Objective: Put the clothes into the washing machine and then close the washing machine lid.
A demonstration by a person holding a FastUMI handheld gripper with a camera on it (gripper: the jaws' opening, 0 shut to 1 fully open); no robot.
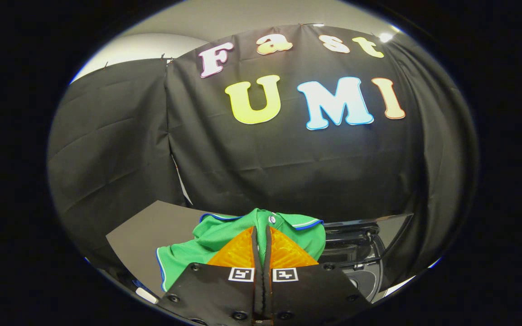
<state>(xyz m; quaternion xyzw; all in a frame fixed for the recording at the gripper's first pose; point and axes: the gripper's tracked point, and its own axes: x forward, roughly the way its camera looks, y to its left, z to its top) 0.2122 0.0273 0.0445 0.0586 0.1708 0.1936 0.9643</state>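
The booth wall (288, 158), a black creased cloth, is seen as the largest surface, rising upright behind the green polo shirt and spanning well to either side of it. Above the wall a pale ceiling (252, 18) is seen.

A dark flat board (152, 231) is observed beneath and to the left of the shirt, its far edge running back toward the wall.

The washing machine (360, 253) is recorded just to the right of the shirt: a dark glossy body with a raised lid panel (392, 226) tilted up behind it, toward the wall, and a rounded opening partly seen below. The lid is noted as not closed.

The green polo shirt (206, 240) is found crumpled and bunched, with a collar edged in blue and white and a small button at the placket. It is lifted in front of the wall, between the board and the washing machine, with one sleeve hanging down to the left. It is not yet inside the machine.

The gripper (261, 235) is held roughly level, pointed forward toward the wall, with its body low and directly behind the shirt. The two fingers are seen pressed nearly together, only a narrow slit left between them, and shirt fabric is pinched in that slit near the collar; the gripper is recorded as clenched on the shirt. Two small square markers (263, 274) are seen on the gripper body, below the shirt.
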